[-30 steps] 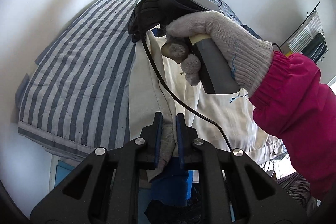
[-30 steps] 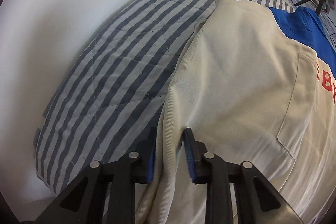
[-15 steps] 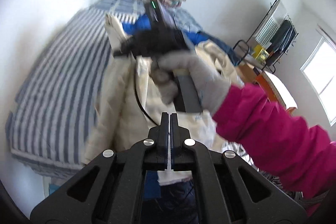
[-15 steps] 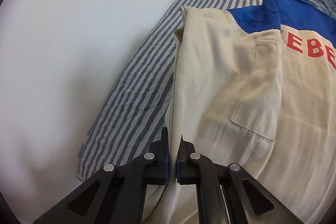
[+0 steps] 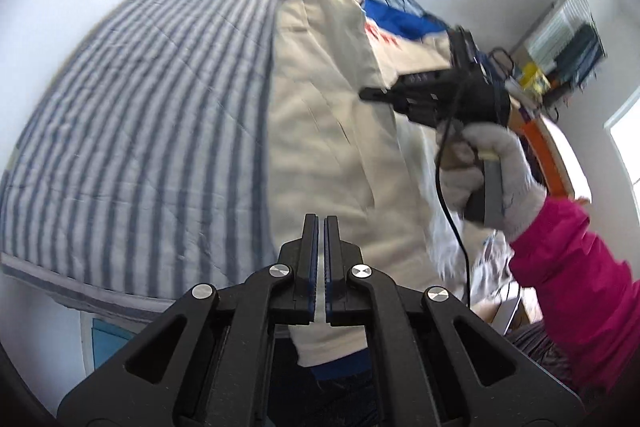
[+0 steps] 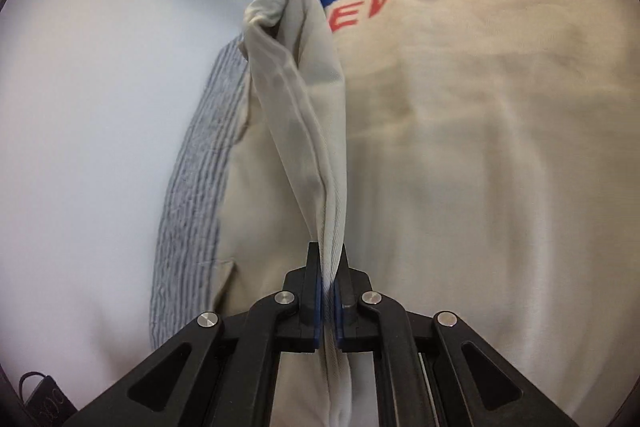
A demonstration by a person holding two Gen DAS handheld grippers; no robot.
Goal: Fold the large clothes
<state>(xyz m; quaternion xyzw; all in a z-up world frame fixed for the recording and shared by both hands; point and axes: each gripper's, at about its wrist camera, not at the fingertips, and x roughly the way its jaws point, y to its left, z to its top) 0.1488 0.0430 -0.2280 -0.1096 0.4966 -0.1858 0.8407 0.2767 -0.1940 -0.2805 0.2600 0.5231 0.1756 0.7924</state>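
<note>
2 grippers, left (image 5: 321,227) and right (image 6: 327,267), clamped on cream jacket (image 6: 460,147); striped bedspread (image 5: 152,115) beneath, white wall (image 6: 100,107) left.

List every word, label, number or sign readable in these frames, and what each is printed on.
"E?E?ER": red capitals across the cream panel of the jacket, below its blue yoke, in the right wrist view; a fold hides the start and the second and fourth letters are unclear.
Red marks on the jacket in the left wrist view: too blurred to read.
Pale print on the dark item at bottom left: unreadable.
</note>
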